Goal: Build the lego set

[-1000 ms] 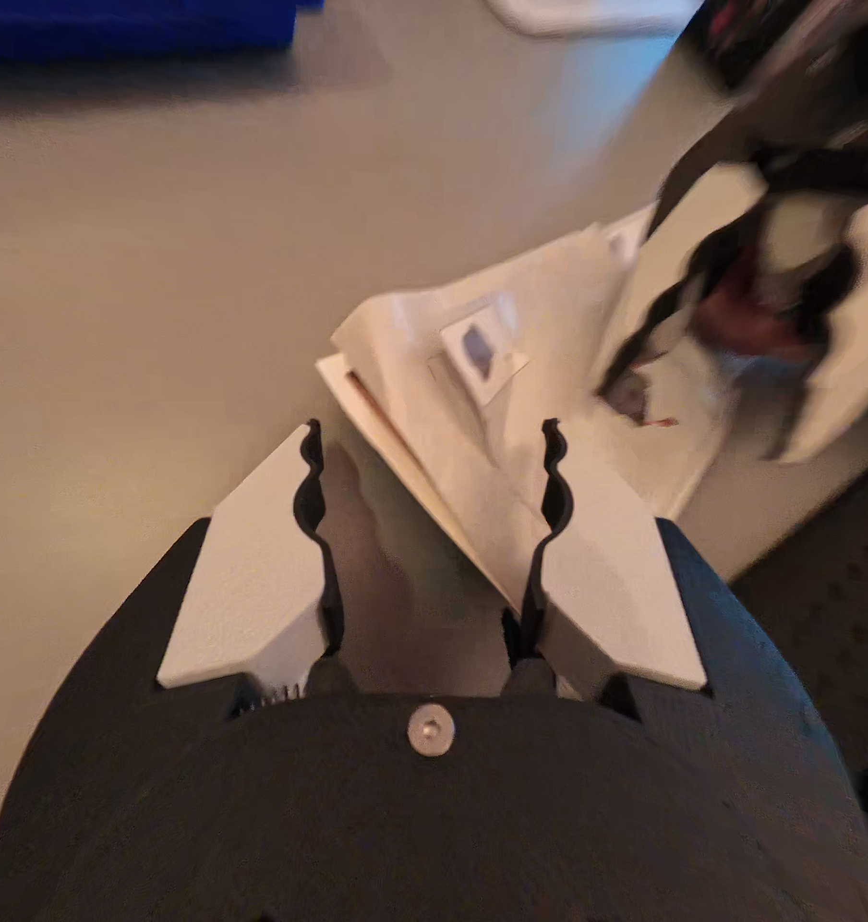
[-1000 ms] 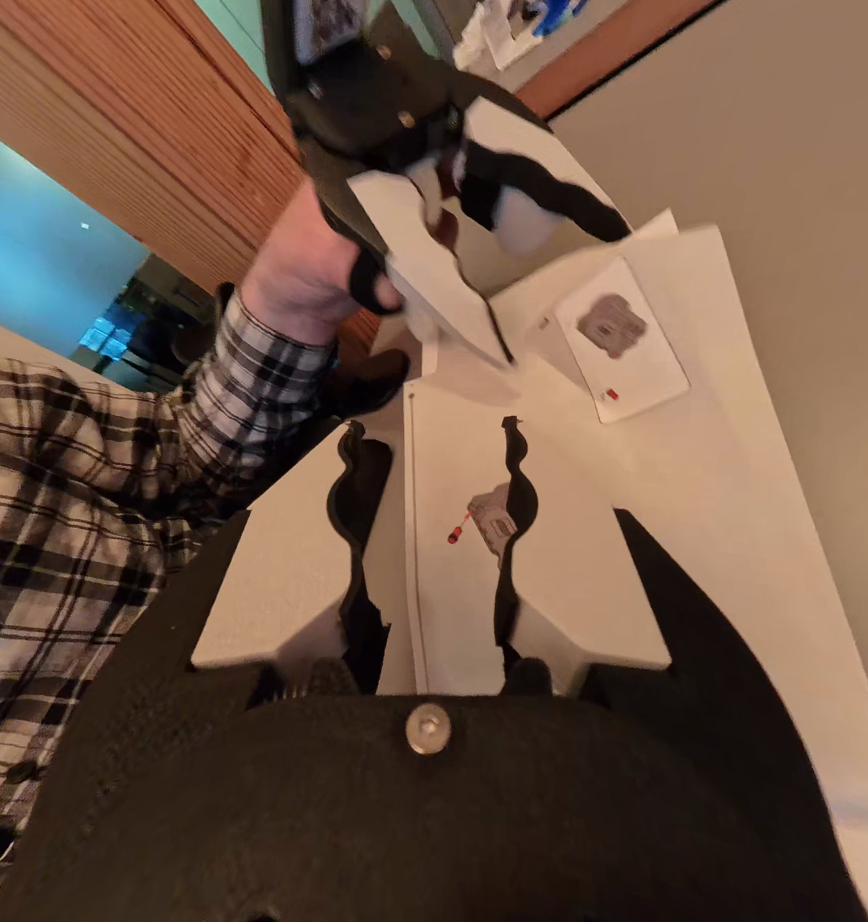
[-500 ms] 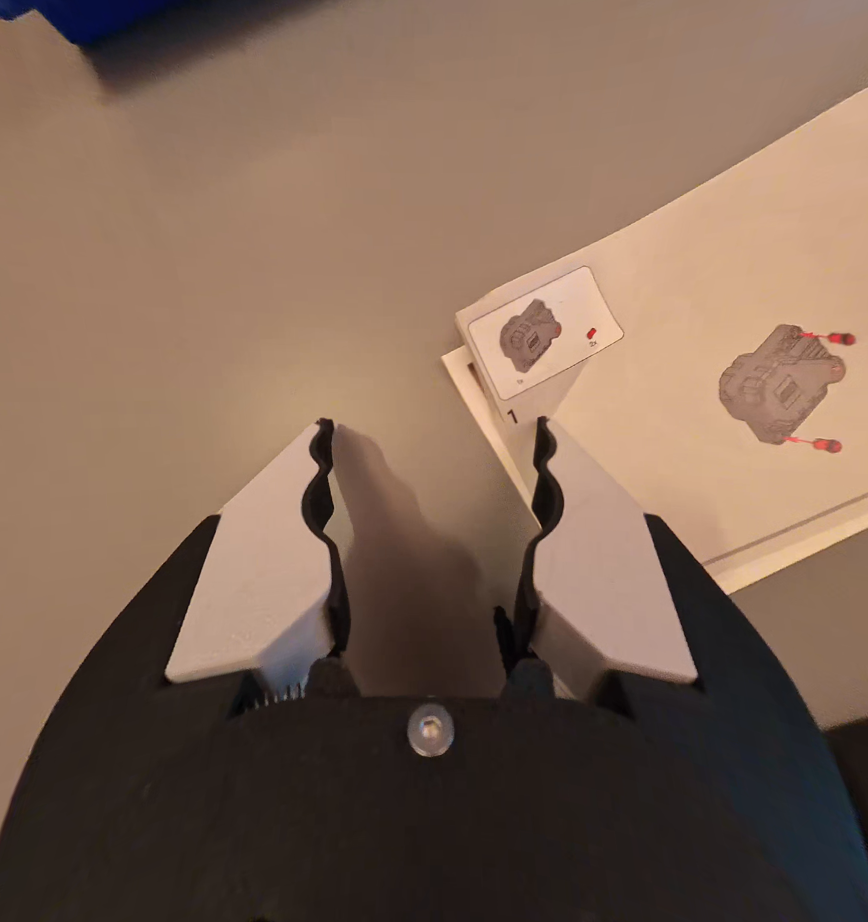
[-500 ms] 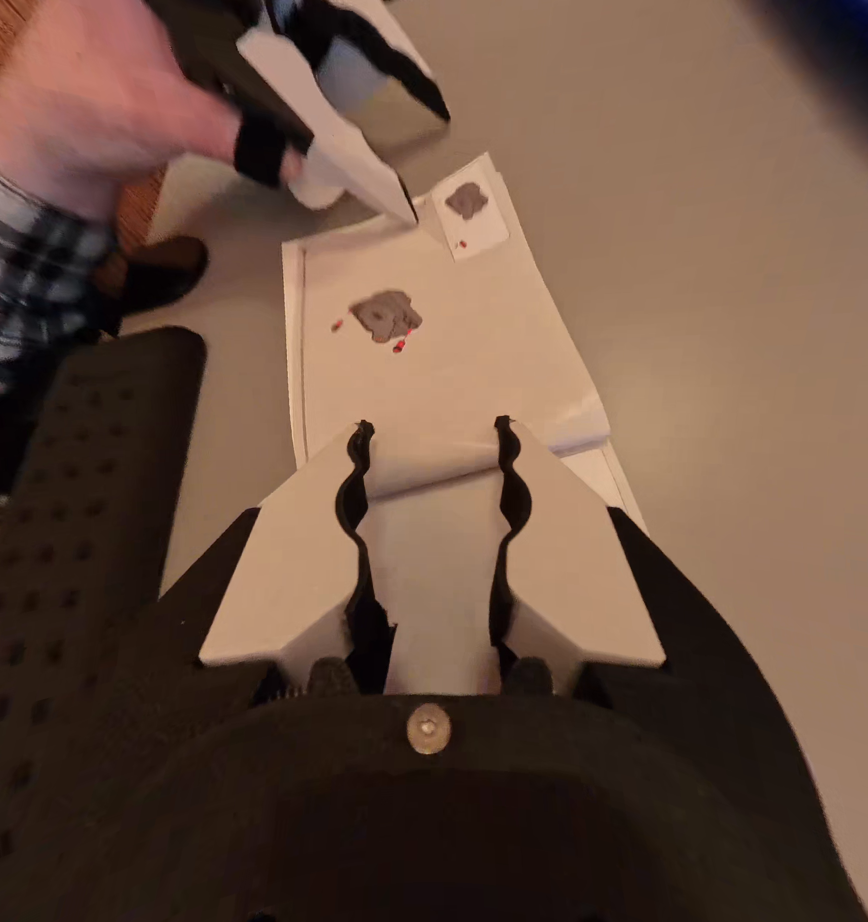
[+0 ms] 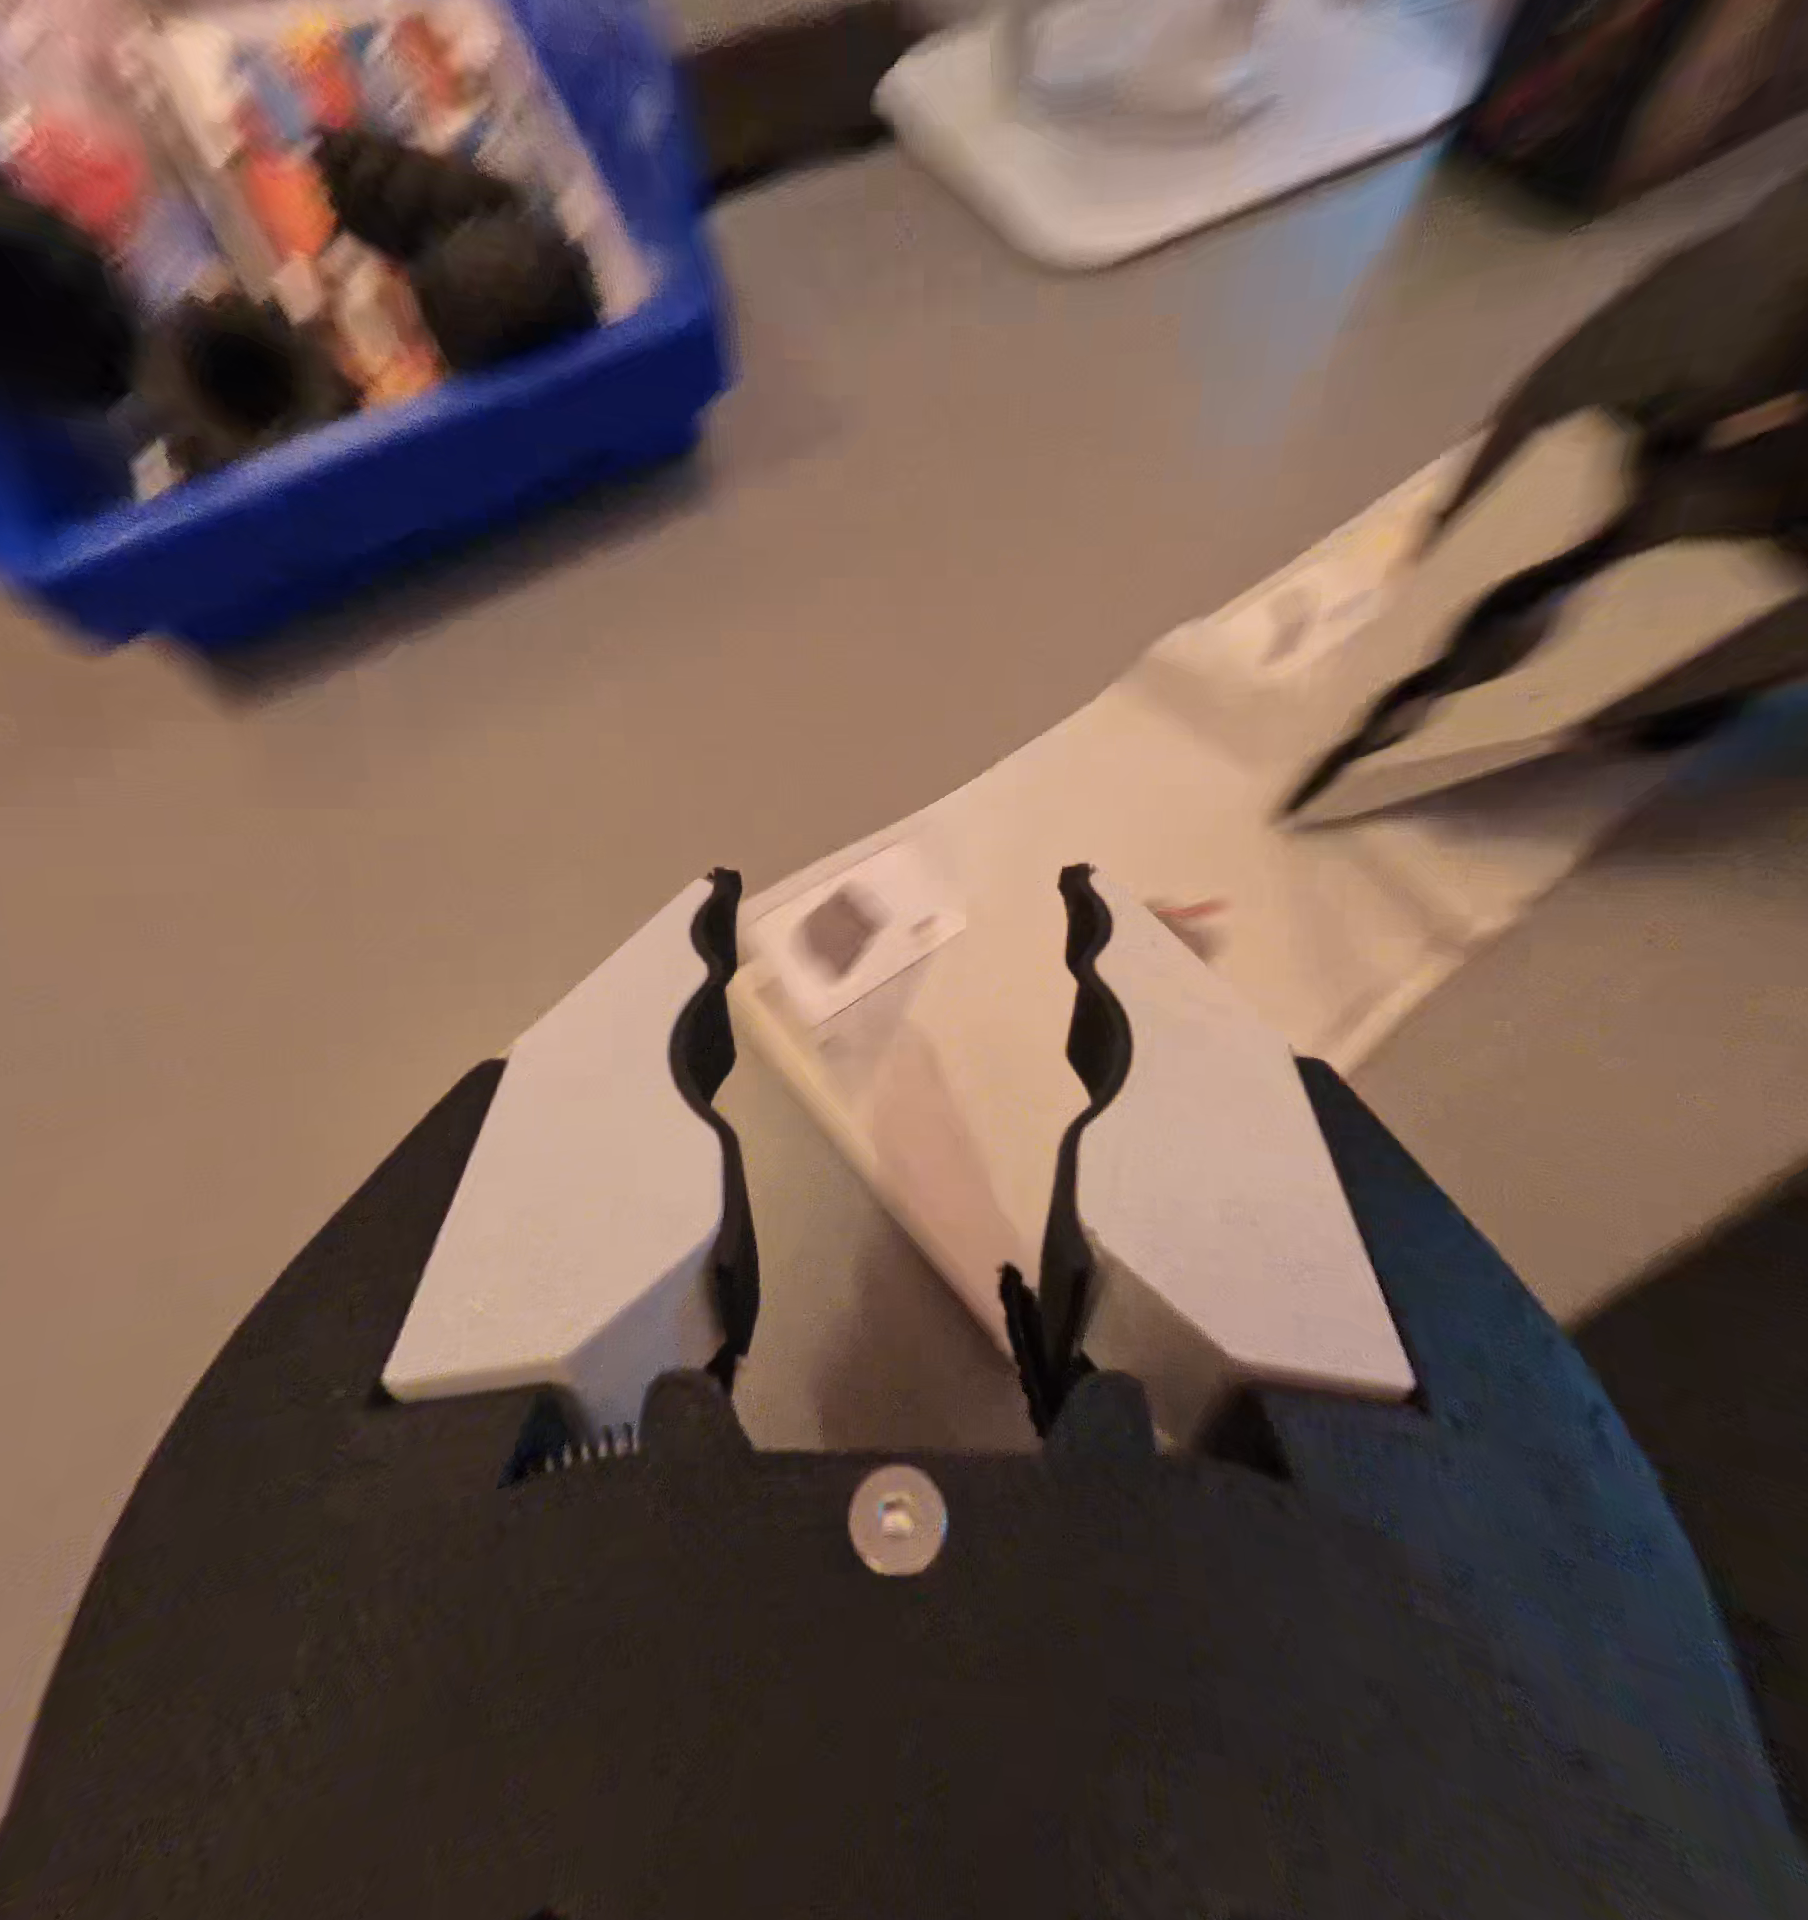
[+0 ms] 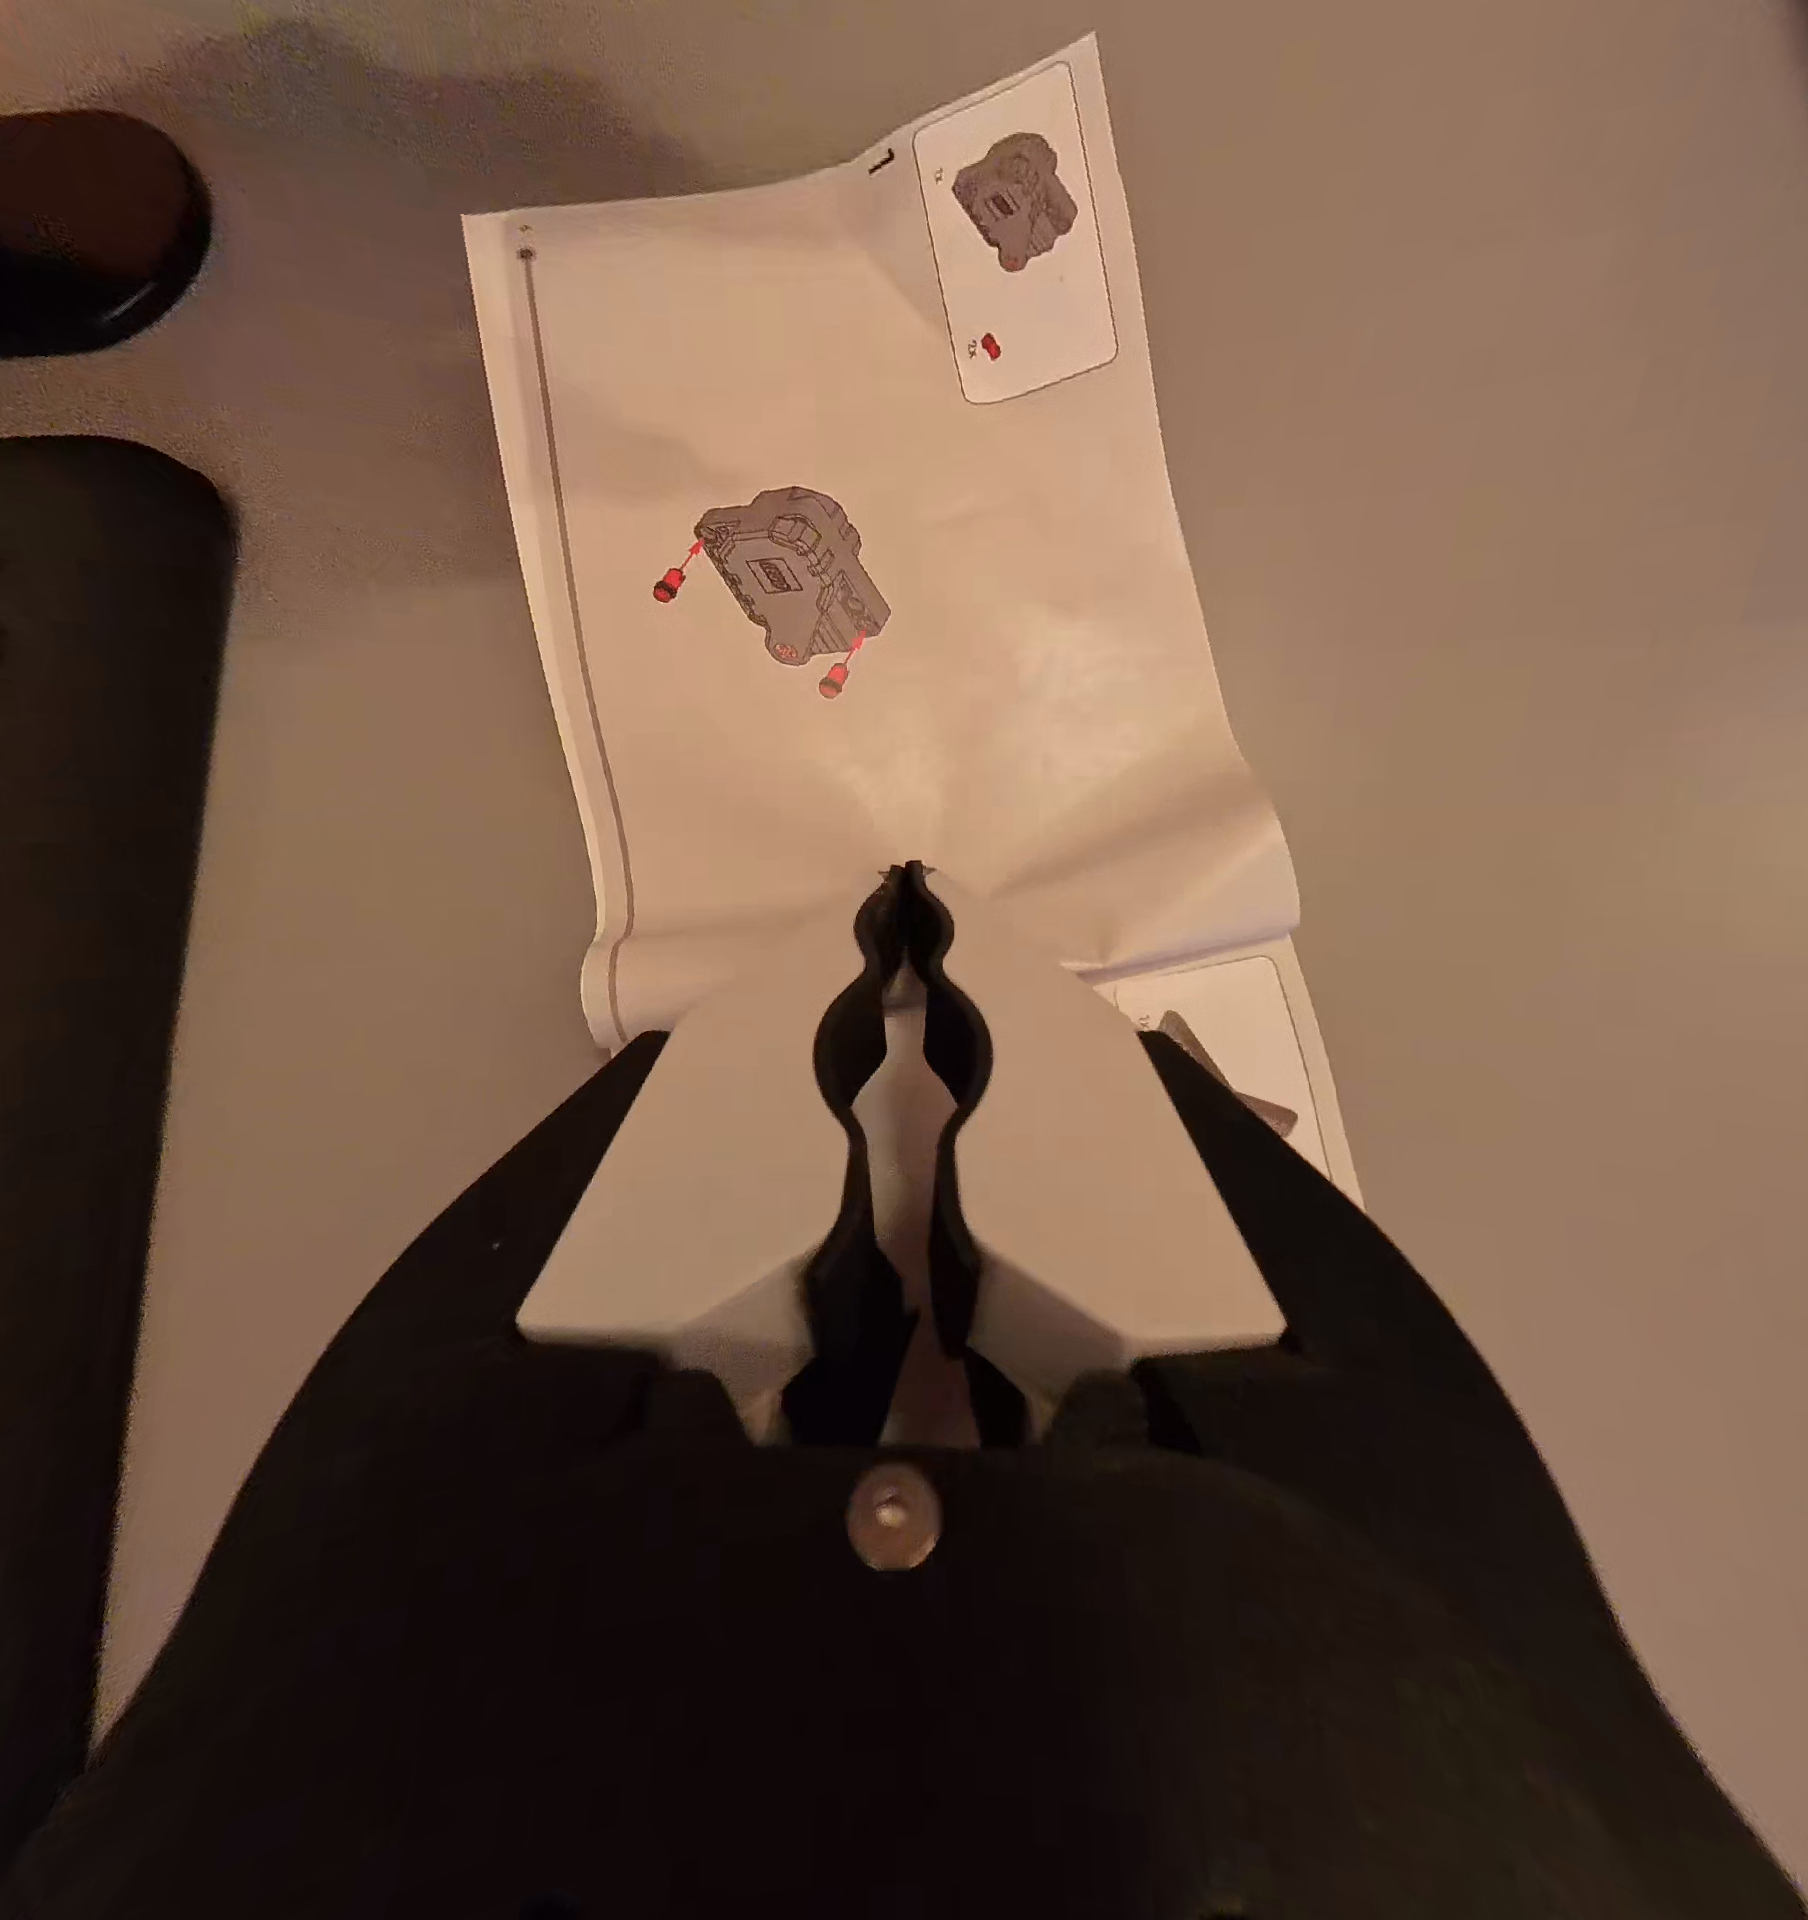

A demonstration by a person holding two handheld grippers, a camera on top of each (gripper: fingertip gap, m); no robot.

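Note:
The white instruction booklet lies open on the grey table, showing a drawing of a grey part with red pins. My right gripper is shut on the near, curled edge of the top page, which creases around the tips. A second page shows beneath it. In the left wrist view my left gripper is open and empty, hovering over the booklet's corner. The right gripper shows there blurred, at the right, on the page.
A blue bin holding several lego parts stands at the far left. A white tray sits at the back. A black perforated surface and a dark rounded object lie off the table's left edge.
My right gripper has closed on the page's edge. My left gripper has moved over the booklet's corner and tilted up, bringing the blue bin into view. It has left the right wrist view.

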